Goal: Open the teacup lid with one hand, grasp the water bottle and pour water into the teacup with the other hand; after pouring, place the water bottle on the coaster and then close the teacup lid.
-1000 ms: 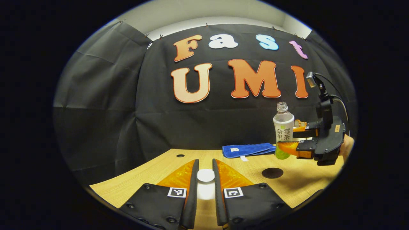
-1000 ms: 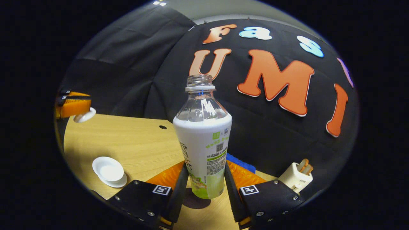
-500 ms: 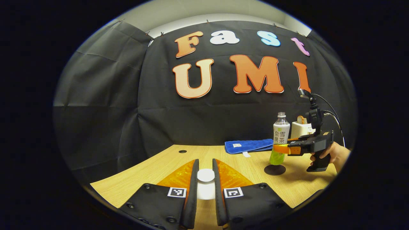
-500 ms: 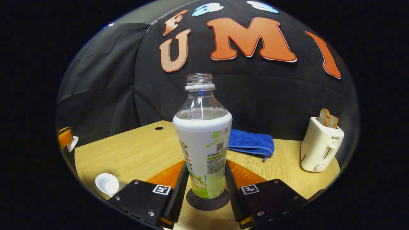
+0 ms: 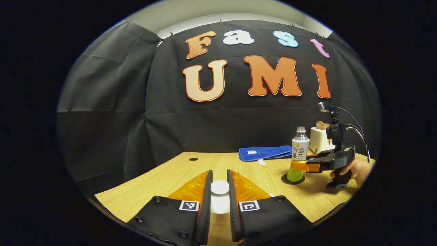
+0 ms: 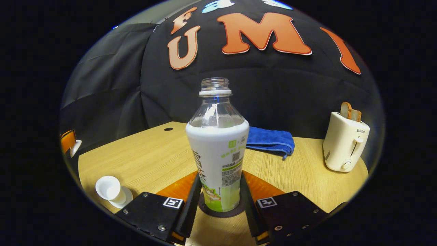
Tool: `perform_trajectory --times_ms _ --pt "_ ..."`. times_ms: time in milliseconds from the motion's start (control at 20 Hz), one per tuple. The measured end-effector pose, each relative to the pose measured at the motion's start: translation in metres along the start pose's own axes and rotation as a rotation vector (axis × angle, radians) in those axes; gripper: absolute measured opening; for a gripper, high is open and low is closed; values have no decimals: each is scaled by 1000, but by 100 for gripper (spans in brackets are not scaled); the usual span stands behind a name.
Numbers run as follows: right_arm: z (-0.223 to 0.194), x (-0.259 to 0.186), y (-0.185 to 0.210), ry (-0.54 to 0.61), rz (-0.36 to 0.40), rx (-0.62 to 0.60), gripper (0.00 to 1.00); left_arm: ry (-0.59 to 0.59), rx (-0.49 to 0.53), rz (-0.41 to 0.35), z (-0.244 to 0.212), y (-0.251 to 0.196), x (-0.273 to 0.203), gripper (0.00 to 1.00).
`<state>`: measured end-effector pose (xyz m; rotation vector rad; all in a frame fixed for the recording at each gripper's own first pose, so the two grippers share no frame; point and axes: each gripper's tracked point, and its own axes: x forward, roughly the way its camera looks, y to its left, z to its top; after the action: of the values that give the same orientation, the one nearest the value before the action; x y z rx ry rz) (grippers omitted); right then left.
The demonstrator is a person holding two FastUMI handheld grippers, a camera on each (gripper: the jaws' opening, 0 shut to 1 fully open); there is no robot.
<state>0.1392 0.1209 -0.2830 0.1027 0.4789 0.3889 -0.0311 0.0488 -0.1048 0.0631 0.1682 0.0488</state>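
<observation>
The uncapped water bottle (image 6: 218, 153) stands upright with its base on the dark round coaster (image 6: 222, 212). My right gripper (image 6: 219, 184) is shut on its lower half, one finger on each side. From the left gripper view the bottle (image 5: 299, 153) and coaster (image 5: 293, 179) lie at the right, with the right gripper (image 5: 302, 166) held by a hand (image 5: 356, 168). My left gripper (image 5: 219, 176) is shut on the white teacup lid (image 5: 220, 188), held above the table. The open white teacup (image 6: 108, 188) sits on its saucer at the lower left of the right gripper view.
A folded blue towel (image 6: 271, 140) lies behind the bottle near the back wall. A cream toaster (image 6: 344, 145) with bread slices stands at the right. The wooden table (image 6: 146, 160) has a small round hole (image 6: 168, 129) near its far edge.
My right gripper has carried the bottle down and away, setting its base on the coaster. The left gripper has kept the lid nearly still.
</observation>
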Motion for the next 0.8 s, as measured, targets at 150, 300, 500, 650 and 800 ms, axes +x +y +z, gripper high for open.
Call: perform_trajectory --times_ms 150,300,500,650,800 --pt "-2 -3 -2 -4 -5 7 65 8 -9 -14 -4 -8 2 28" --pt "-12 -6 0 28 5 27 71 20 -60 -36 -11 -19 10 29" --pt "-3 -22 -3 -8 0 42 88 40 -79 -72 -19 -36 17 29" --pt "10 -41 -7 -53 -6 30 94 58 -84 -104 -27 -53 22 27" --pt "25 -66 -20 -111 -62 -17 98 89 -89 -126 -38 -65 29 29"
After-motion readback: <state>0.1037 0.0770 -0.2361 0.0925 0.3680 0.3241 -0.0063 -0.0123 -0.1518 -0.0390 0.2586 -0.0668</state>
